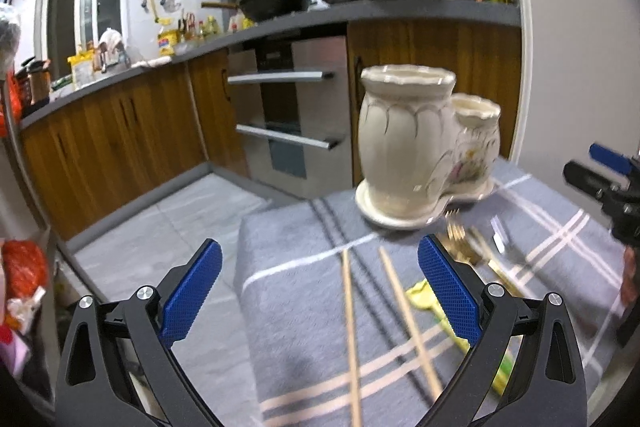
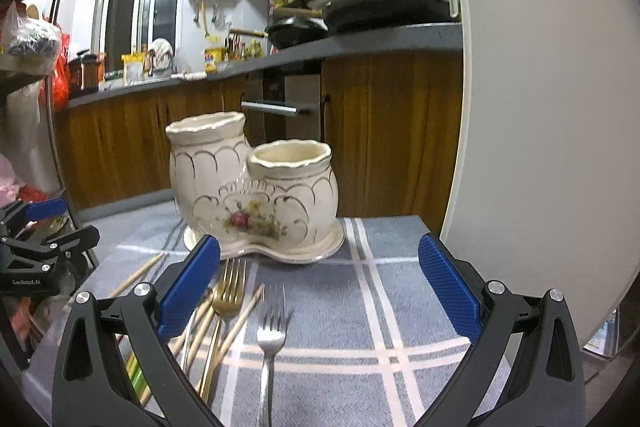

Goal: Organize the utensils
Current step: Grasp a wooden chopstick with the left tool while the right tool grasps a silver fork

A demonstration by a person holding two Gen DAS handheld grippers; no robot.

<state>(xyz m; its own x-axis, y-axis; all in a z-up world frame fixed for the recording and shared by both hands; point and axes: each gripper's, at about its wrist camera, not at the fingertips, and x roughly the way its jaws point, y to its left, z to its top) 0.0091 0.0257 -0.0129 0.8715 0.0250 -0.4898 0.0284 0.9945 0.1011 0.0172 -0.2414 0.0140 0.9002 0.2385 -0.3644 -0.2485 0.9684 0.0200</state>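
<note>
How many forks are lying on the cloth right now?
2. A gold metal fork lies left, tines toward the cream ceramic two-pot utensil holder. A silver metal fork lies beside it, between the right gripper's fingers. More could hide under the gripper.

Your glossy glazed ceramic holder sits on matt woven cloth; 1 brass-toned fork, 1 shiny steel fork, plain wooden chopsticks.
</note>
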